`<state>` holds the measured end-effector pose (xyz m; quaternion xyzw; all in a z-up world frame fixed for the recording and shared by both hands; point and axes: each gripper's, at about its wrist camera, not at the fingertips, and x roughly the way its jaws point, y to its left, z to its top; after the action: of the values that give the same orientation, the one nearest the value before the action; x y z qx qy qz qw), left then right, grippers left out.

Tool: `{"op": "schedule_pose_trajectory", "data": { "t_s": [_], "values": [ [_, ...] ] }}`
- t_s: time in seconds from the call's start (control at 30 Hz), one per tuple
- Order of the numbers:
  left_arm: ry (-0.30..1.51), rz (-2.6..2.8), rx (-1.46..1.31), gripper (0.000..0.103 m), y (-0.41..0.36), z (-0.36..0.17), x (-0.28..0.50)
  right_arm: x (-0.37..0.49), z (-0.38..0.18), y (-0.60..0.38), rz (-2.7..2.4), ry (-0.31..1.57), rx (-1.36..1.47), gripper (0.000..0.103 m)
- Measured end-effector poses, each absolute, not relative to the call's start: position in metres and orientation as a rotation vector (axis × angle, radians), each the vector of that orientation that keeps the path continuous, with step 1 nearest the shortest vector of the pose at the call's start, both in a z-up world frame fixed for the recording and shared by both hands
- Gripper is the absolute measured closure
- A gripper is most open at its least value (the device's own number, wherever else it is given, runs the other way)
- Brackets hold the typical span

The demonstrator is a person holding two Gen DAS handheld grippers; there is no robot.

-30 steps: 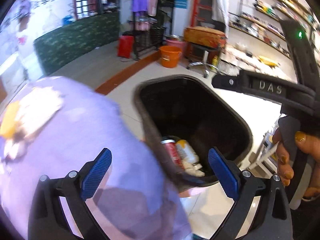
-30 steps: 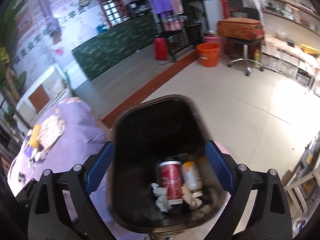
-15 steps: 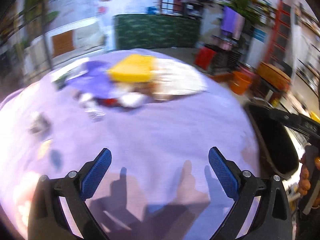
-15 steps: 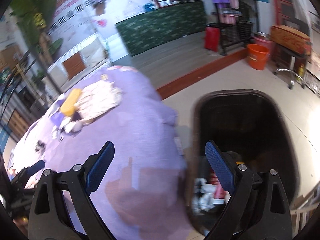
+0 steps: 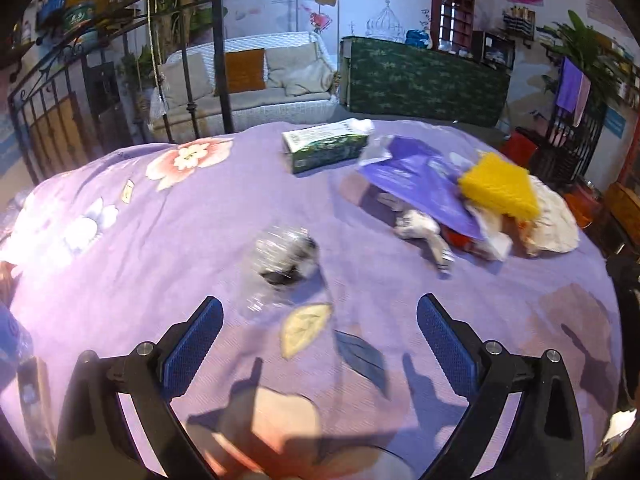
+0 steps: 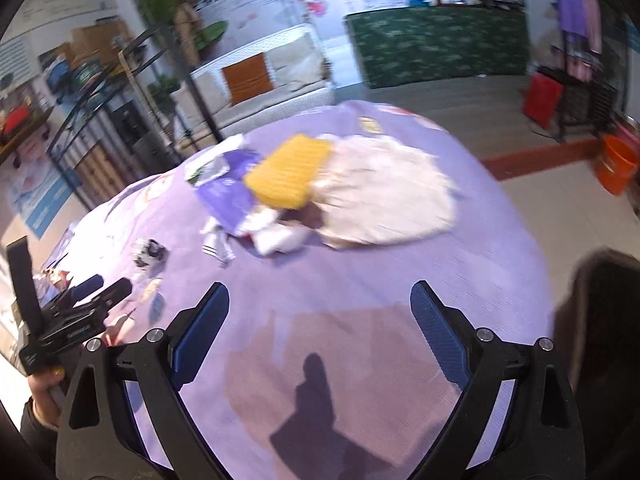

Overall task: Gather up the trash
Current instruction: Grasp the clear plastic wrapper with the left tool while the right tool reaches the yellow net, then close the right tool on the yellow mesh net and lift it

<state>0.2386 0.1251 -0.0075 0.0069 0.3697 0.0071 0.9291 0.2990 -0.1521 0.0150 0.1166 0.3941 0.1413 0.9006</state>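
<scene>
Grippers first: my left gripper [image 5: 318,330] and right gripper [image 6: 320,312] both hover with fingers spread apart, gripping nothing, over the purple floral cloth [image 5: 160,248]. Ahead lies one crumpled clear wrapper [image 5: 286,256], alone. Farther right sits one trash pile [image 5: 460,208] with one yellow sponge [image 5: 498,188]; one green carton [image 5: 324,146] near the far edge. Beyond stands one sofa [image 5: 256,80].
</scene>
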Motion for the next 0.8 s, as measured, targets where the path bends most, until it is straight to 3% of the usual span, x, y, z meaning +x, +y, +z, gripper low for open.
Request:
{"op": "schedule_pose_trajectory", "data": {
  "t_s": [0.33,0.43,0.57,0.63,0.7,0.8],
  "values": [
    [0.841,0.016,0.011,0.009,0.161,-0.025,0.28,0.379,0.015,-0.1,0.287,0.831,0.194,0.012],
    [0.86,0.009,0.004,0.015,0.161,-0.028,0.286,0.406,0.009,-0.09,0.267,0.854,0.19,0.015],
    [0.896,-0.004,-0.012,0.032,0.16,-0.033,0.295,0.427,-0.005,-0.082,0.236,0.898,0.158,0.031],
    [0.915,-0.007,-0.016,0.045,0.161,-0.036,0.296,0.43,-0.012,-0.077,0.222,0.91,0.138,0.049],
    [0.922,-0.008,-0.018,0.046,0.161,-0.038,0.294,0.425,-0.014,-0.077,0.223,0.901,0.122,0.067],
    [0.916,-0.01,-0.016,0.049,0.158,-0.036,0.291,0.417,-0.013,-0.073,0.232,0.879,0.072,0.084]
  ]
}}
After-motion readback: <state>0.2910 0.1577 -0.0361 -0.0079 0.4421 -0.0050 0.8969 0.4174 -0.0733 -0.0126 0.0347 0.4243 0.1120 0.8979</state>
